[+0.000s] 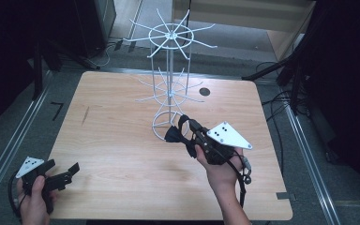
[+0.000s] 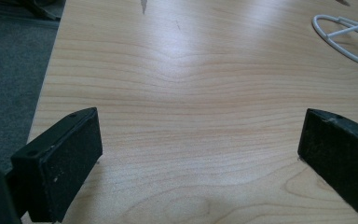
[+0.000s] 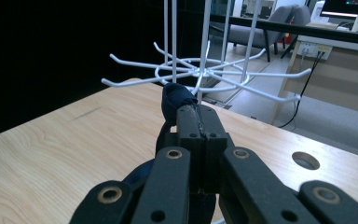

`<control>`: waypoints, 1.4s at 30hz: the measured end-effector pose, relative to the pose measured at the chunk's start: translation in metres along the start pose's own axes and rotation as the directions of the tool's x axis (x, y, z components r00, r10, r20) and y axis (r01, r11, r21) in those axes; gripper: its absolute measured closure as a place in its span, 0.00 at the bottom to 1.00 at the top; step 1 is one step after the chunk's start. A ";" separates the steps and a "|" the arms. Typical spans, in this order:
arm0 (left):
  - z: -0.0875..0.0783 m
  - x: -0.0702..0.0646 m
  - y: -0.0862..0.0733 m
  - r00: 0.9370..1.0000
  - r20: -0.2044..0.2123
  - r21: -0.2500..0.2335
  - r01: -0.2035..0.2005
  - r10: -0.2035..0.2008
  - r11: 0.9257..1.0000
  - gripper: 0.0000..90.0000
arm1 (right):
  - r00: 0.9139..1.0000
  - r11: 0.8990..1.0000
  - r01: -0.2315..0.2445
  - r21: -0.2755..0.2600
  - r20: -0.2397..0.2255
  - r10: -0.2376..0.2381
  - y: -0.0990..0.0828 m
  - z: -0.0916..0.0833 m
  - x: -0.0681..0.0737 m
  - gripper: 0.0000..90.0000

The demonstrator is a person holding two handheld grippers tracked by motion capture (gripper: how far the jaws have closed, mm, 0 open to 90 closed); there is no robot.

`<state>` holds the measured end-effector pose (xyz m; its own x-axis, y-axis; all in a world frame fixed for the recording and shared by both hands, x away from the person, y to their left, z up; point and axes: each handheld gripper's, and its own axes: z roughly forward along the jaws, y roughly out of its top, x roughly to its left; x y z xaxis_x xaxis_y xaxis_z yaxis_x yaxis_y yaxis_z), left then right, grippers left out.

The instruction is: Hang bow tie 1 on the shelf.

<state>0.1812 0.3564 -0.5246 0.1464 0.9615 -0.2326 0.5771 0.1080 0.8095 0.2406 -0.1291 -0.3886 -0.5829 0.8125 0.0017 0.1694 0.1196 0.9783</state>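
The high view looked down from above on the whole table (image 1: 122,140). Each gripper view sat low and close, looking along its jaws. All three saw the white rack (image 1: 171,89) (image 2: 349,37) (image 3: 200,70).

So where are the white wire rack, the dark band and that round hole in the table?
White wire rack (image 1: 169,35): high view, top hub.
Dark band (image 3: 171,103): right gripper view, loop above claw.
Round hole (image 1: 204,91): high view, its middle.

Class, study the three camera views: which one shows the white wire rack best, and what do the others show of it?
The high view: the white wire rack stands whole on the table, both hook tiers and base ring. The right gripper view shows one tier of hooks and the uprights; the left gripper view catches part of the base ring.
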 end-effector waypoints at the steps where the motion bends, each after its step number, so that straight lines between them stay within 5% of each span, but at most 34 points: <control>1: 0.000 0.000 0.000 1.000 0.000 0.001 0.000 0.000 1.000 0.00 | 1.000 1.000 -0.002 -0.003 -0.001 0.002 0.001 0.000 0.000 1.00; 16: 0.000 0.000 0.000 1.000 0.000 0.000 -0.003 0.003 1.000 0.00 | 1.000 1.000 0.007 -0.017 0.000 -0.007 0.016 0.004 -0.003 1.00; 42: 0.000 0.000 0.000 1.000 0.002 0.002 -0.004 0.004 1.000 0.00 | 0.996 0.995 -0.087 0.048 -0.018 0.088 0.004 0.042 -0.014 1.00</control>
<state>0.1813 0.3562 -0.5247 0.1501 0.9615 -0.2301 0.5778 0.1036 0.8096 0.2826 -0.1163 -0.3929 -0.5801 0.8093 0.0918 0.2574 0.0752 0.9634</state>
